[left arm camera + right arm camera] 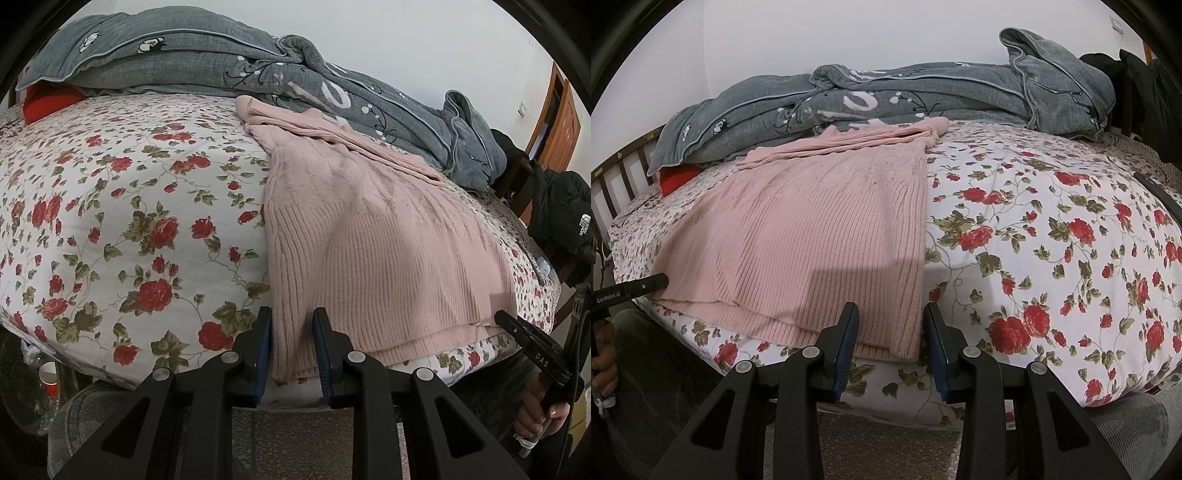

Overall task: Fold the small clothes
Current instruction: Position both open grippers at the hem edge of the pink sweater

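A pink ribbed knit sweater [384, 243] lies flat on the floral bedsheet [110, 221], hem toward the bed's near edge, sleeves folded in near the top. My left gripper [291, 317] is open, its jaws either side of the sweater's near left hem corner. In the right wrist view the sweater [812, 229] lies left of centre, and my right gripper [890, 314] is open around the near right hem corner. Each gripper shows at the edge of the other's view: the right one [532, 343], the left one [631, 290].
A crumpled grey quilt [258, 62] lies along the far side of the bed by the white wall. A red pillow [48, 101] peeks out beneath it. A black jacket [557, 206] hangs on a chair beside the bed. A paper cup [48, 376] stands on the floor.
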Demonstrator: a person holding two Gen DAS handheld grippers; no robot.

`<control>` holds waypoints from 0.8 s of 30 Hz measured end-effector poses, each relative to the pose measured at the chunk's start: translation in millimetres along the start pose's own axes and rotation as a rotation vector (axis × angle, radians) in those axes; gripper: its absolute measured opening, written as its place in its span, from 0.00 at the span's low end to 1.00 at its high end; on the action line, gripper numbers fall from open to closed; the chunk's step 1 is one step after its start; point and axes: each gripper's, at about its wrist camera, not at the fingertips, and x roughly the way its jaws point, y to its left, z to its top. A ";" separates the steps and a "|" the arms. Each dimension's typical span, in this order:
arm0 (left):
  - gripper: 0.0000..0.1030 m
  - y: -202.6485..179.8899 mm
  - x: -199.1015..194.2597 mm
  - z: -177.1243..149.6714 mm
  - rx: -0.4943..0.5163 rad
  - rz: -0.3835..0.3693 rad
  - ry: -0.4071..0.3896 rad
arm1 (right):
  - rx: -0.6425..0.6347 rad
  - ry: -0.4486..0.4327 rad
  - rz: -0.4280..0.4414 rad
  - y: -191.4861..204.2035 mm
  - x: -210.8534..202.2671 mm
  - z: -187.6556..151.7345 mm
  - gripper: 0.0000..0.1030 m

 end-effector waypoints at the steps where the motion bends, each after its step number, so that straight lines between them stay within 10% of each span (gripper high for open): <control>1: 0.21 0.3 0.0 0.0 -0.001 -0.001 0.000 | -0.001 0.000 0.000 -0.2 0.0 0.1 0.35; 18: 0.29 -4.2 -1.1 -0.8 0.013 -0.024 -0.001 | 0.002 -0.004 -0.003 0.8 -0.9 0.5 0.25; 24: 0.11 0.7 -3.0 -0.5 -0.005 -0.055 -0.007 | 0.007 -0.003 0.010 0.7 -1.3 0.6 0.13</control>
